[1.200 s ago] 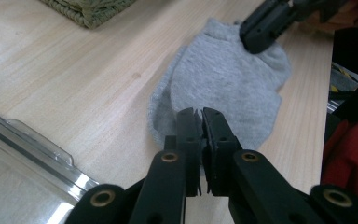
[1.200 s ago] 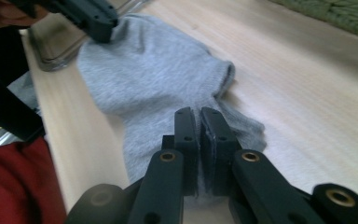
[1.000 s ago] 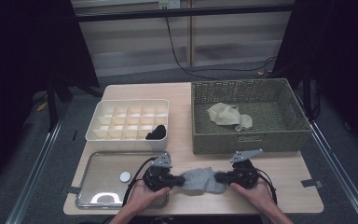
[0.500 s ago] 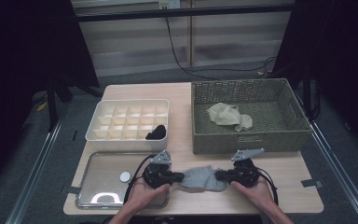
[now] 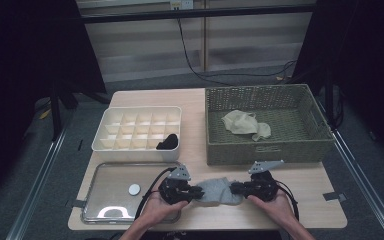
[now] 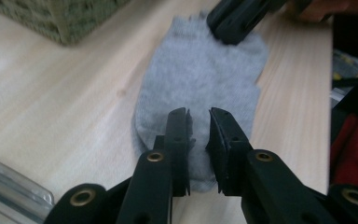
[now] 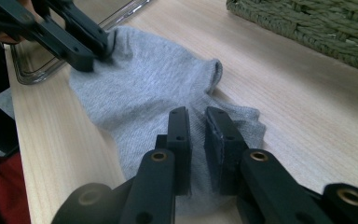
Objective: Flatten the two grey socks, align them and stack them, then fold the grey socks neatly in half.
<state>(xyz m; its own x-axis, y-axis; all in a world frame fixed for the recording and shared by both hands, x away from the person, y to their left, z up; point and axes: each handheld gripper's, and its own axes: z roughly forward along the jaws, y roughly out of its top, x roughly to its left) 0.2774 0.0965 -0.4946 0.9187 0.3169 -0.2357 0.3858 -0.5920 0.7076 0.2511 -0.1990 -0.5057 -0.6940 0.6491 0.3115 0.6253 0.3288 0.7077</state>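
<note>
Both grippers, left (image 5: pixel 198 191) and right (image 5: pixel 233 188), just let go: jaws slightly apart over the grey sock (image 5: pixel 215 190) lying flat on the table (image 5: pixel 195 115).

front strip: bare surface (image 5: pixel 300 210) right of the grey sock (image 5: pixel 215 191), room to pass | left: metal tray (image 5: pixel 110 172) just beside the left gripper (image 5: pixel 198 190) | behind: wicker basket (image 5: pixel 265 150) wall near the right gripper (image 5: pixel 232 189) | back left: divided box (image 5: pixel 105 142) | gap between box and basket open
</note>
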